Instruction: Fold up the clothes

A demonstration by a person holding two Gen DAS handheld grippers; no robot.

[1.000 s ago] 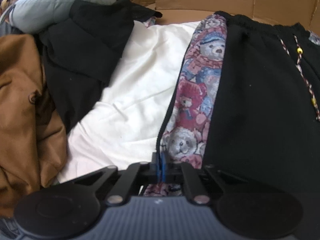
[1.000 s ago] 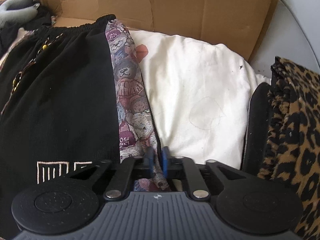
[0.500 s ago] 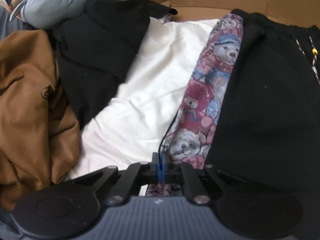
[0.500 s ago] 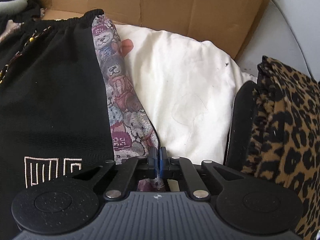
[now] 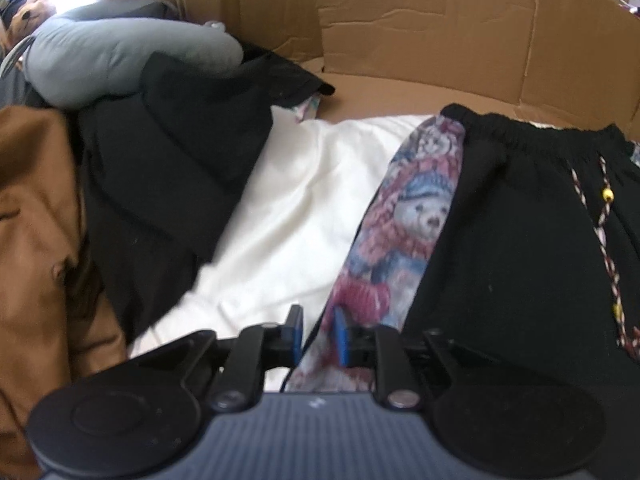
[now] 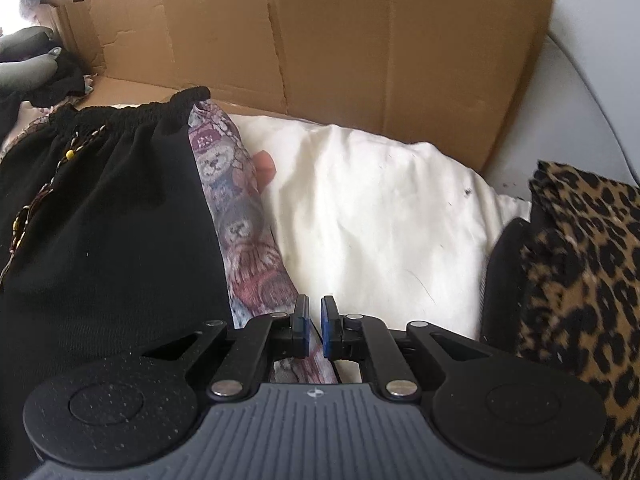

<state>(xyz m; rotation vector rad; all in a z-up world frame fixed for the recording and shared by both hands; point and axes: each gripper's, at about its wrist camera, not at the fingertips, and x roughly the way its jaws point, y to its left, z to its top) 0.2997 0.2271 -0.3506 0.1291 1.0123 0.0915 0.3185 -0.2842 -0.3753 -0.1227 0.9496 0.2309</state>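
Black pants (image 5: pixel 500 240) with a teddy-bear side stripe (image 5: pixel 408 216) lie flat on white bedding (image 5: pixel 304 208), waistband toward the cardboard. My left gripper (image 5: pixel 319 334) hovers at the stripe's near edge; its jaws are opening, the fabric edge lies loose between the blue pads, and they do not press on it. In the right wrist view the same pants (image 6: pixel 112 240) lie at the left with their other stripe (image 6: pixel 248 240). My right gripper (image 6: pixel 315 330) sits over that stripe's near end with a narrow gap between its pads and no cloth pinched.
A brown jacket (image 5: pixel 36 220), a black garment (image 5: pixel 180 168) and a grey cushion (image 5: pixel 120 56) are piled at the left. Cardboard walls (image 6: pixel 320 40) stand behind. Leopard-print cloth (image 6: pixel 580 264) lies at the right over something black. The beaded drawstring (image 5: pixel 608 220) rests on the pants.
Both grippers were shut on the stripe edges and have parted, the left more widely. Both have drawn back and up a little from the pants, which now lie flat.
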